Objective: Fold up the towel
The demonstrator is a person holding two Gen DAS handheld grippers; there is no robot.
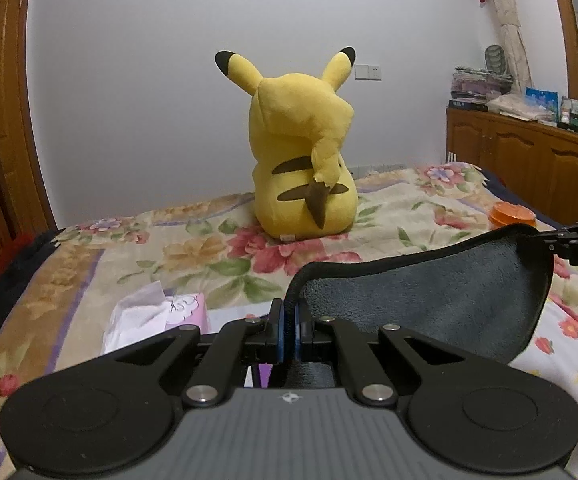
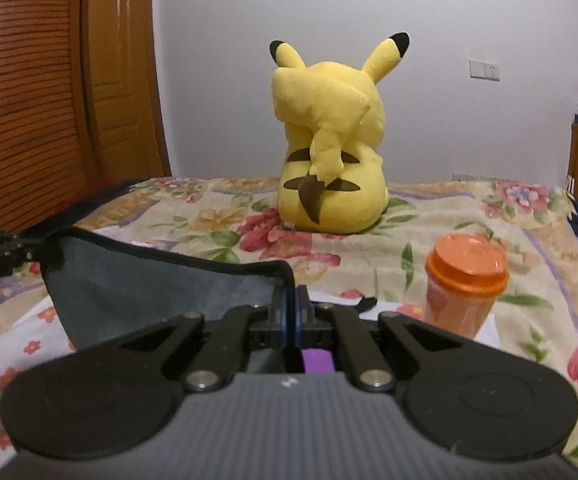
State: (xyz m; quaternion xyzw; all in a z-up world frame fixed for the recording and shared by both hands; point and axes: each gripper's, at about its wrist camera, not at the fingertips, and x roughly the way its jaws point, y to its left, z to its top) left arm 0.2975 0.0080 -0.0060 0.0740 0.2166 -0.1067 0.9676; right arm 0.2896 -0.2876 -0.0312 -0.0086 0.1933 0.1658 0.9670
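Note:
A grey towel (image 1: 441, 300) with a black hem hangs in the air above the bed, stretched between my two grippers. My left gripper (image 1: 288, 312) is shut on one top corner of it. My right gripper (image 2: 291, 300) is shut on the other top corner; the towel (image 2: 161, 292) sags to its left in the right wrist view. The right gripper also shows at the right edge of the left wrist view (image 1: 545, 240), and the left gripper at the left edge of the right wrist view (image 2: 29, 250). The towel's lower part is hidden behind the gripper bodies.
A yellow Pikachu plush (image 1: 303, 152) sits on the floral bedspread (image 1: 209, 256). An orange lidded cup (image 2: 465, 284) stands on the bed at the right. A tissue pack (image 1: 149, 316) lies at the left. A wooden cabinet (image 1: 529, 160) stands at the right and a wooden door (image 2: 121, 80) at the left.

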